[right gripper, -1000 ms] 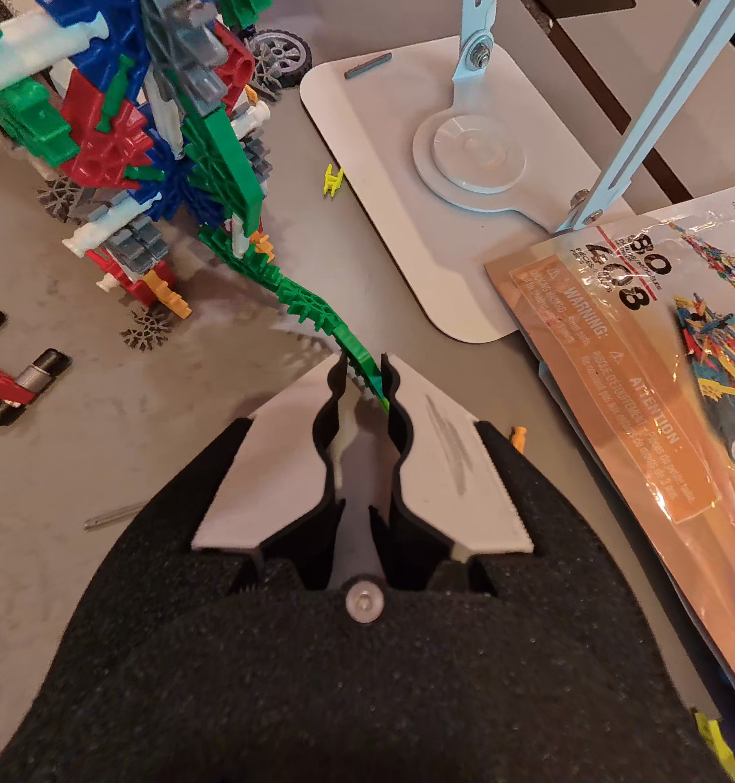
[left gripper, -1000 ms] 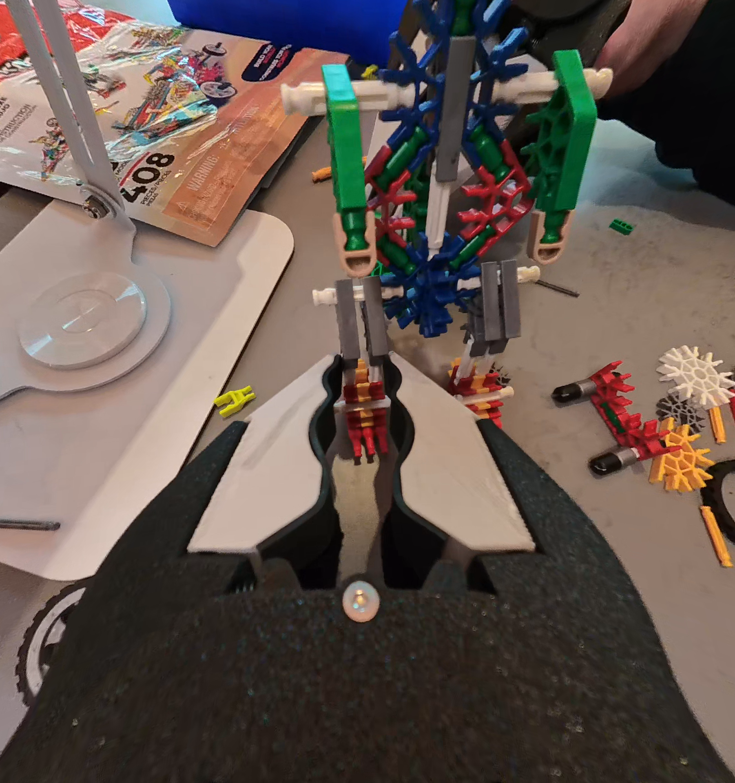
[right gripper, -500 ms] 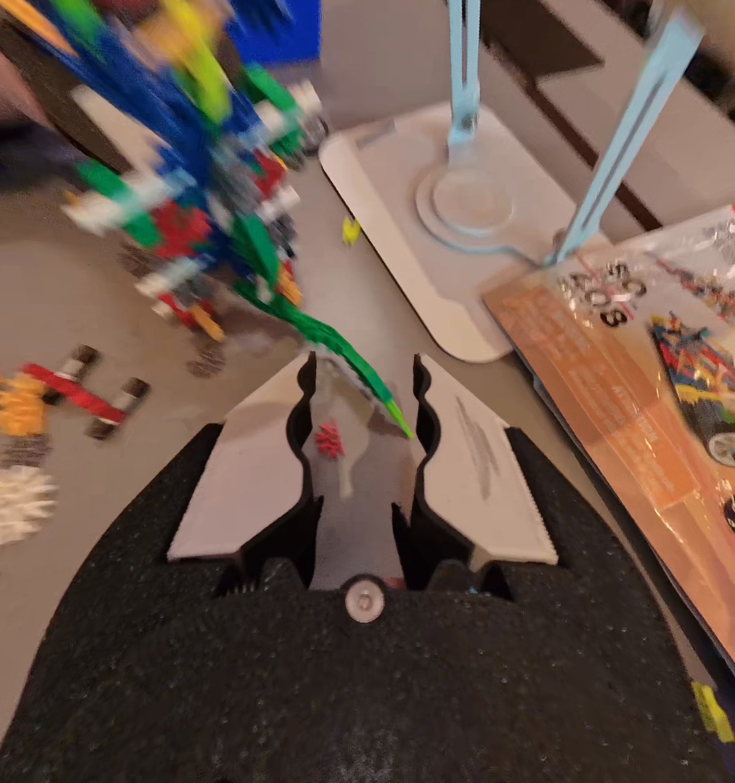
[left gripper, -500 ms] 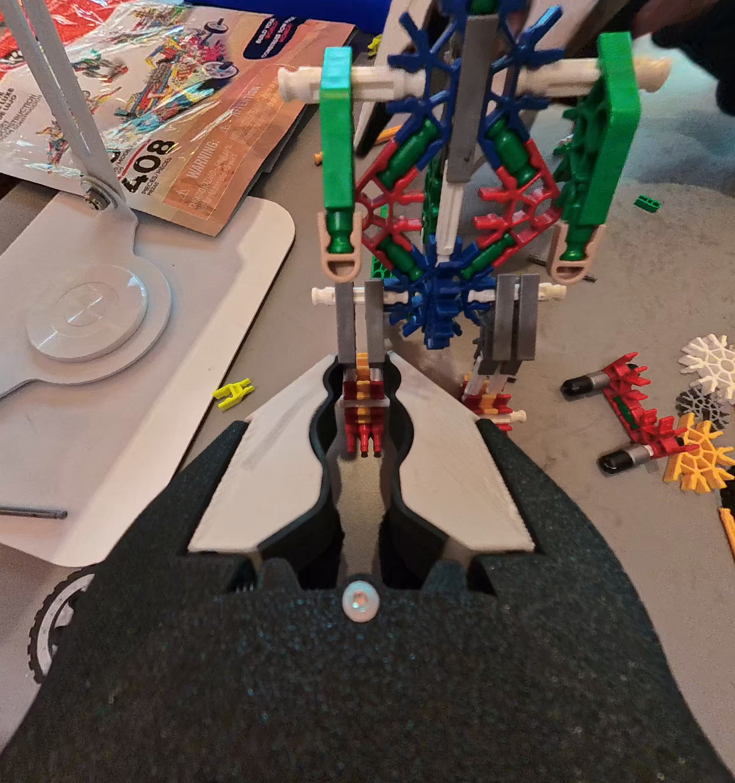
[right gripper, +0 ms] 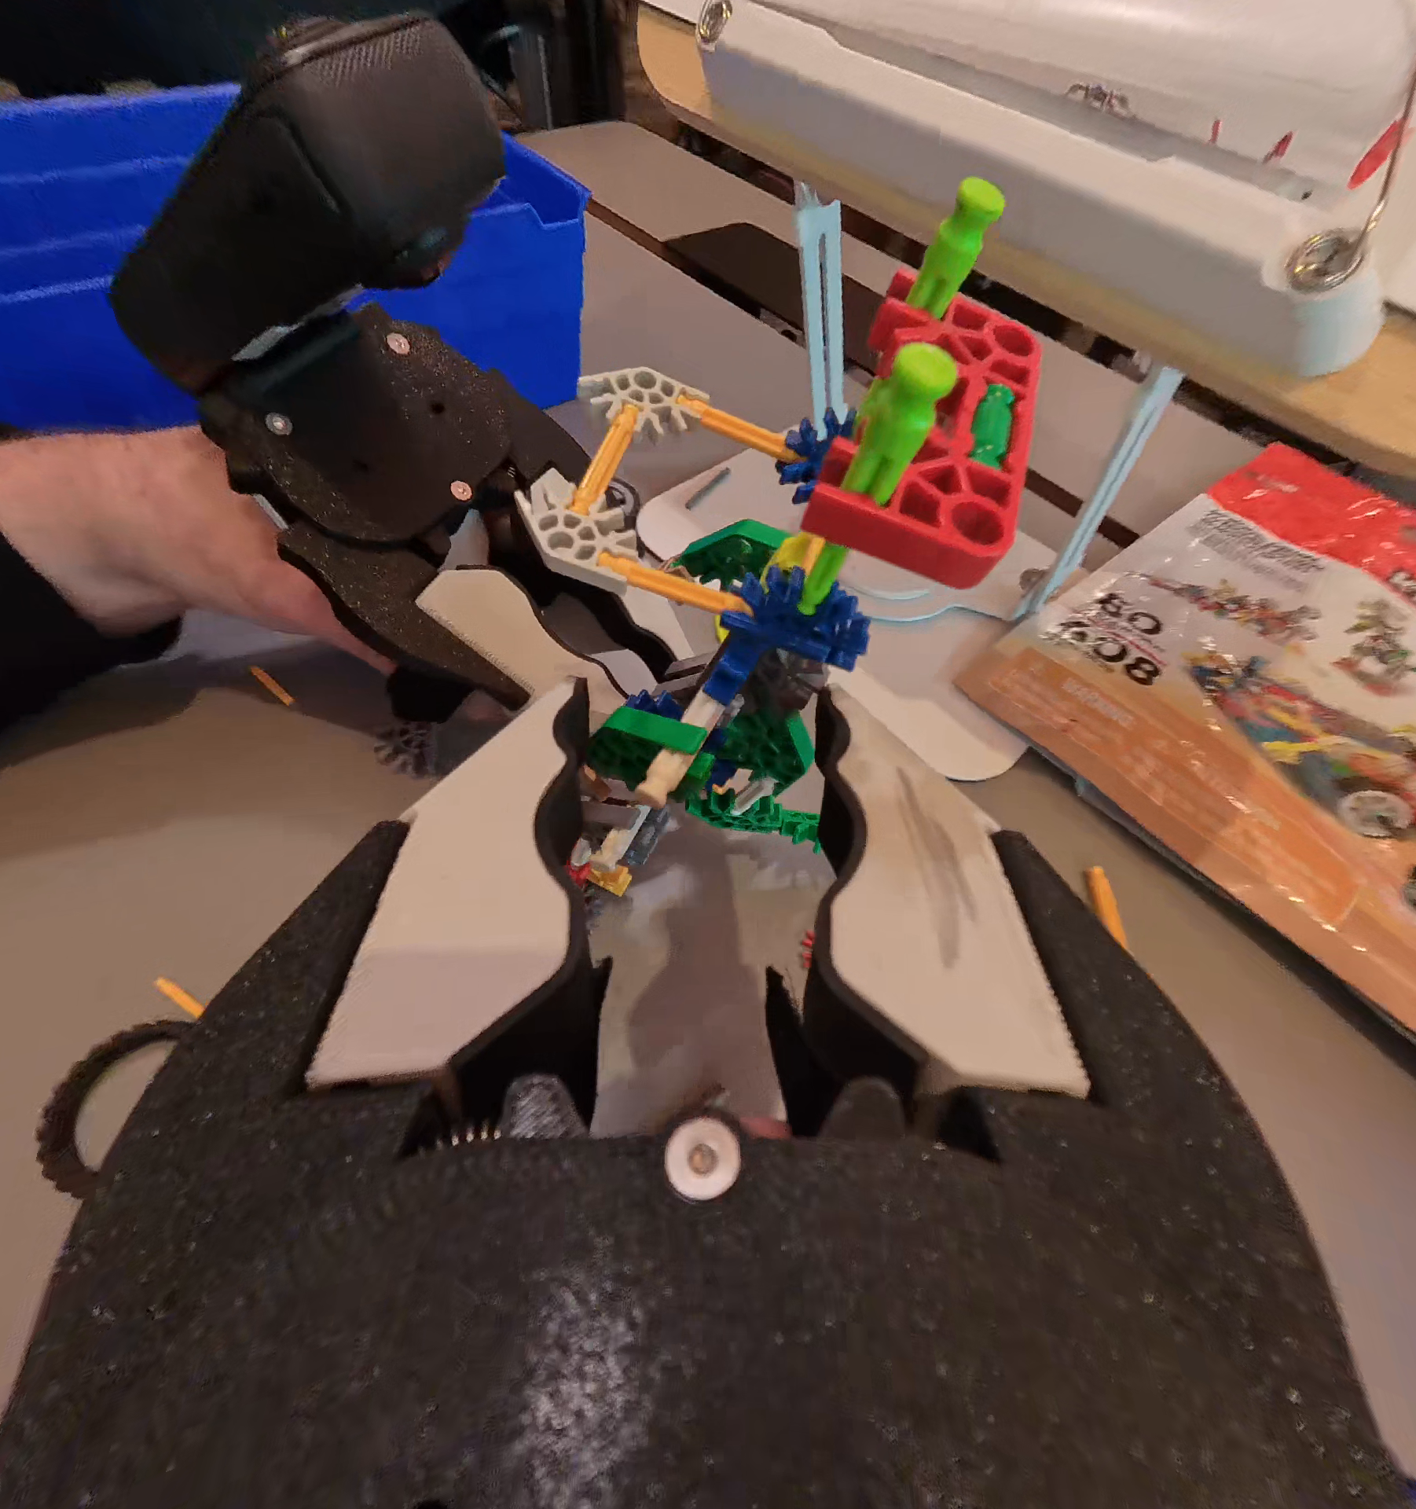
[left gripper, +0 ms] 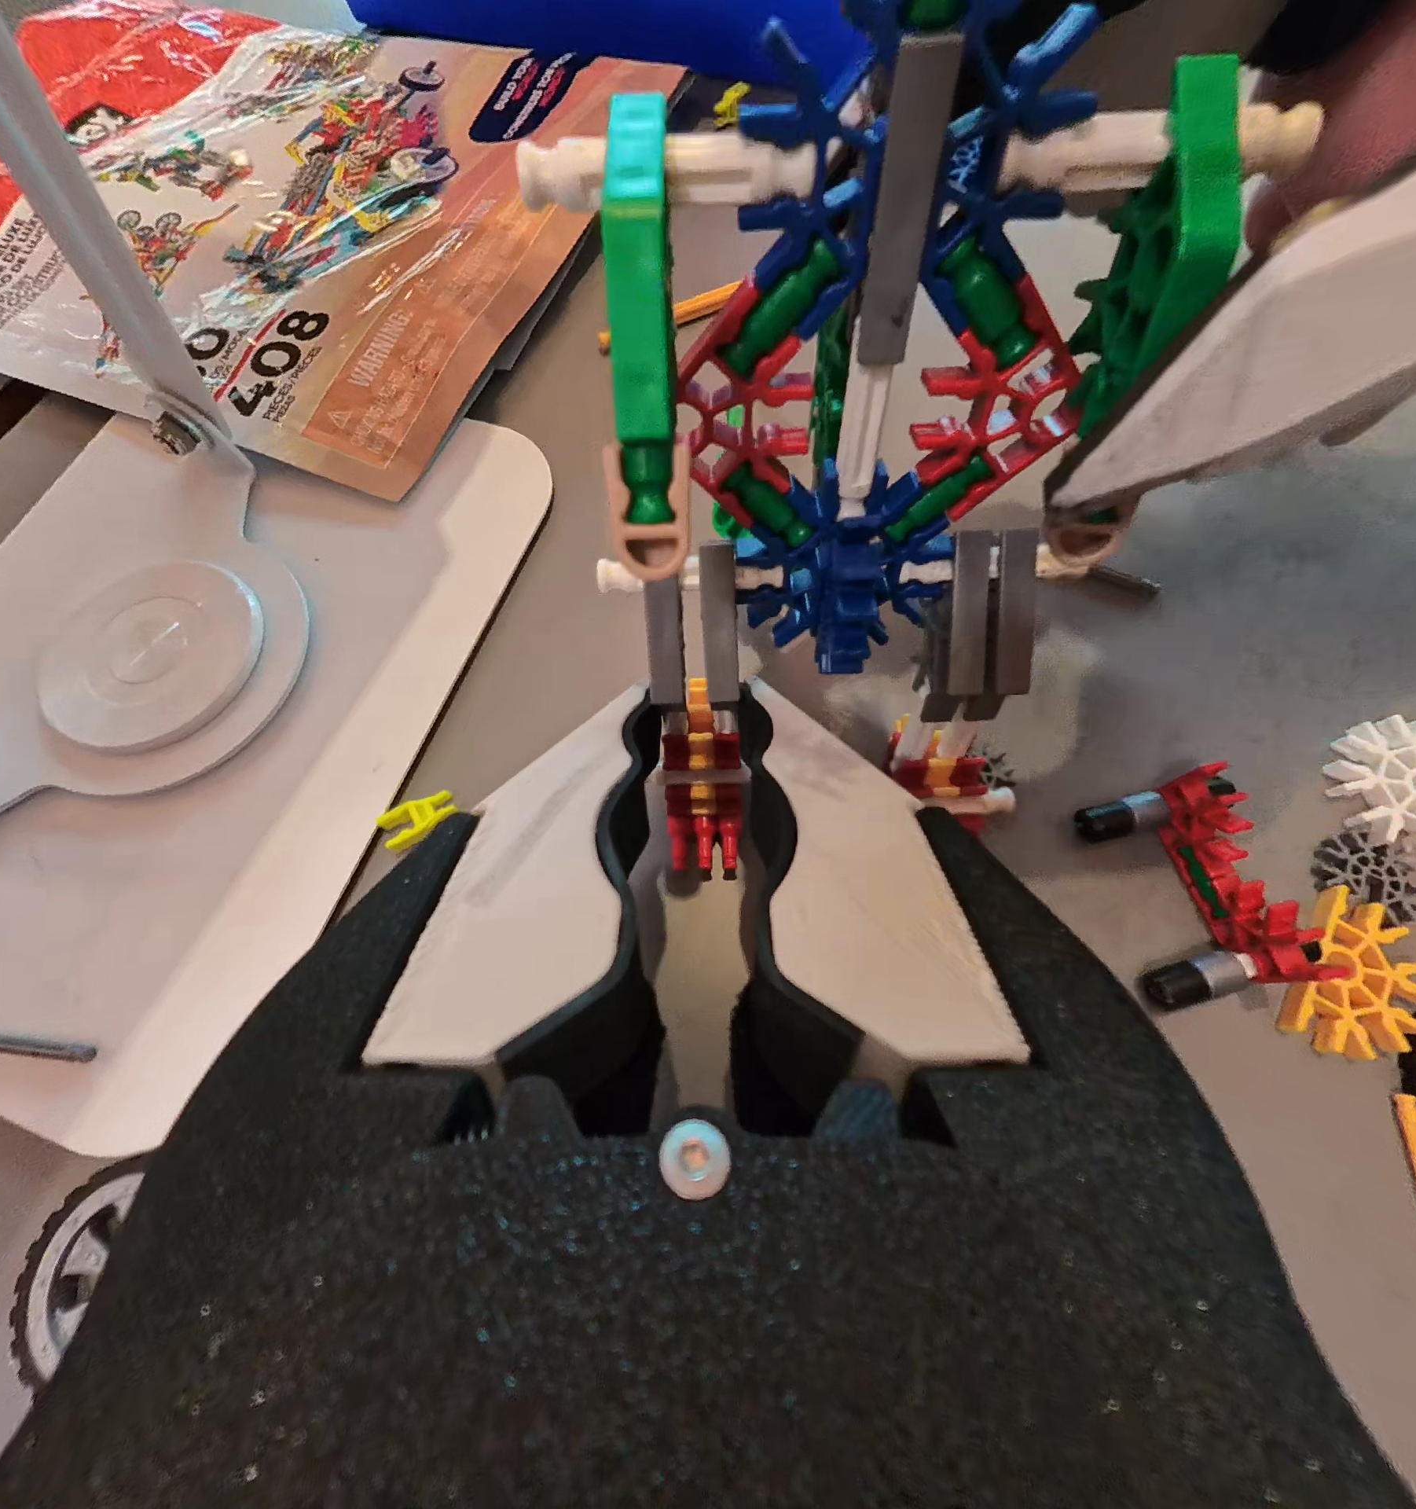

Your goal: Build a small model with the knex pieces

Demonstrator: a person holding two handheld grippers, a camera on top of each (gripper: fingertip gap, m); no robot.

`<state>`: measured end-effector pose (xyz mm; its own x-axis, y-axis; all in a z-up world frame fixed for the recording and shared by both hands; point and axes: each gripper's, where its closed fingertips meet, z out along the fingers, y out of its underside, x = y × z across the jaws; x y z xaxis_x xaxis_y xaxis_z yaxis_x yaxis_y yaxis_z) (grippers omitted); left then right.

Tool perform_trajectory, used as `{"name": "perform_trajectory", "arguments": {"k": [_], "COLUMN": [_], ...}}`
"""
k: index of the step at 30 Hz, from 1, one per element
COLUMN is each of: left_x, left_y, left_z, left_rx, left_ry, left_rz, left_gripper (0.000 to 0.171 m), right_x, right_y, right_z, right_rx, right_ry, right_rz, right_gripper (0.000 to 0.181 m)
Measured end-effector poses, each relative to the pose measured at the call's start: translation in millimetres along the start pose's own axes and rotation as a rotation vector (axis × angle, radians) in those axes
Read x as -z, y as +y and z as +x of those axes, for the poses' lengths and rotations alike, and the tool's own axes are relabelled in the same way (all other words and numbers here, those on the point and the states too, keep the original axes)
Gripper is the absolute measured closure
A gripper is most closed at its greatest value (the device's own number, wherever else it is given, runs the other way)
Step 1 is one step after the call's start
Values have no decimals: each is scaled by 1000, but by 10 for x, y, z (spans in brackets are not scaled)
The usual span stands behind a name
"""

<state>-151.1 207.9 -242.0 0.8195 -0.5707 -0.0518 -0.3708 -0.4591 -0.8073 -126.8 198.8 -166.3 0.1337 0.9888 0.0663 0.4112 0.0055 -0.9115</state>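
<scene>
The right gripper (right gripper: 701,784) is swinging in from the green tail strip it pinched a second ago, its fingers now spread wide around the model's (right gripper: 729,735) green middle at frame centre. In the left wrist view, its grey fingertip (left gripper: 1260,392) is entering at upper right, covering the green panel (left gripper: 1178,245).

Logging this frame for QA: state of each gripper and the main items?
left gripper: shut on the toy model's red foot
right gripper: open around the model's green side
toy model: upright, assembled
wheel: loose on table
bag: lying flat
</scene>
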Motion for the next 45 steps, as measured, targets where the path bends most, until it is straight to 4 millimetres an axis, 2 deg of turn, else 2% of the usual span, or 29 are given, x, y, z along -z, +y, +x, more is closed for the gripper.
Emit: {"name": "perform_trajectory", "arguments": {"k": [6, 10, 13, 18, 24, 30, 34, 36, 38, 41, 45], "left_x": [-62, -73, -171, -389, -641, -804, -704, -586, -454, -280, -348], "left_y": [-166, -406, -600, -759, -797, -673, -613, -686, -866, -1142, -1153], "left_z": [146, 287, 417, 693, 1047, 1216, 1161, 1070, 1025, 1121, 1167], "left_rx": [-29, -23, -3, -31, -121, -207, -177, -162, -152, -170, -203], "left_ry": [19, 33, 38, 50, 82, 118, 159, 165, 183, 270, 325], "left_rz": [17, 69, 106, 90, 40, -43, -52, 3, 102, 259, 275], "left_gripper": [156, 156, 155, 155, 152, 144, 122, 115, 113, 116, 126], "right_x": [212, 439, 632, 958, 1255, 1278, 1285, 1290, 1289, 1271, 1237], "right_y": [-23, -126, -136, 39, 303, 506, 554, 552, 539, 521, 506], "right_z": [21, 58, 156, 284, 352, 358, 363, 338, 310, 259, 199], "right_rx": [166, 252, 255, 191, 145, 152, 149, 153, 157, 180, 223], "right_ry": [34, 36, 39, 55, 63, 70, 52, 36, 17, -20, -82], "right_rz": [-74, -90, -104, -91, -87, -88, -60, -46, -33, -22, 1], "right_gripper": [128, 129, 131, 131, 132, 134, 134, 134, 135, 135, 137]}}
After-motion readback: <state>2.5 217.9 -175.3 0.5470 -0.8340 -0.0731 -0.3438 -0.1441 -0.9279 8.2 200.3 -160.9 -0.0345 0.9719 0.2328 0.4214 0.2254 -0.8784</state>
